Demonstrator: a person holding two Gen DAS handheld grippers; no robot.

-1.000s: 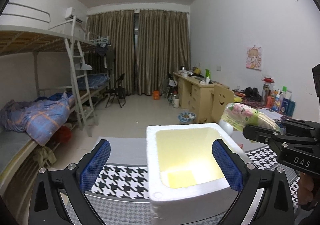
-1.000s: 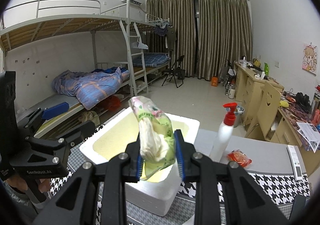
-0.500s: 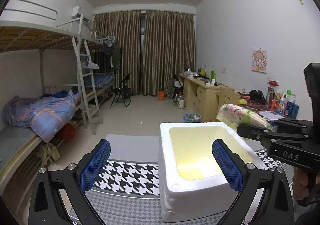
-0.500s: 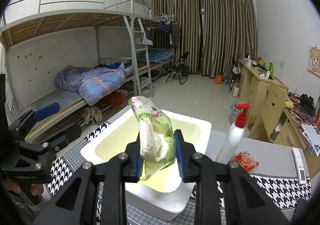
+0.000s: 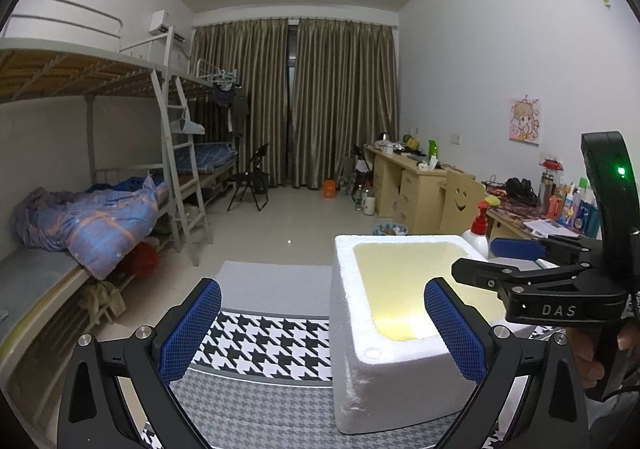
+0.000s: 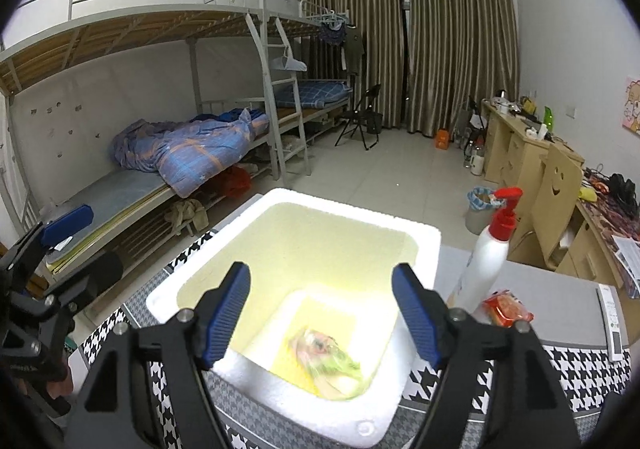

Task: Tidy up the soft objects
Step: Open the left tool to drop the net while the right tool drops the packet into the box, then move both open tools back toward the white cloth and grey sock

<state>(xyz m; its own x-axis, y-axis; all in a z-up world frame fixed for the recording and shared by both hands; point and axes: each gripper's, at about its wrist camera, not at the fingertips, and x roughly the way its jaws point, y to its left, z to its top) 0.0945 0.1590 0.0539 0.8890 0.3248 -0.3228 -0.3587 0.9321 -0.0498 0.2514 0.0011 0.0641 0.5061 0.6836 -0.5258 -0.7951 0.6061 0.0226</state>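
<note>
Houndstooth cloth is carrying our foam box; the right gripper, jaws just sprung wide and empty, is hanging directly above the dropped soft packet. We are keeping the left gripper wide beside the box.

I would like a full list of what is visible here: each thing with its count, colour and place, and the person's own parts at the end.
Foam box: one, white with a yellowish inside, on the table.
Soft packet: one, green and pink, blurred, inside the foam box near its bottom.
Pump bottle: one, white with a red top, right of the box.
Snack packet: one, red, beside the pump bottle.
Table cover: one, black and white houndstooth, under the box.
Bunk beds: grey metal, along the left wall.
Quilt: one, blue, on the lower bunk.
Curtains: brown, at the far wall.
Left hand-held gripper: open, empty.
Right hand-held gripper: jaws just opened, over the box.
</note>
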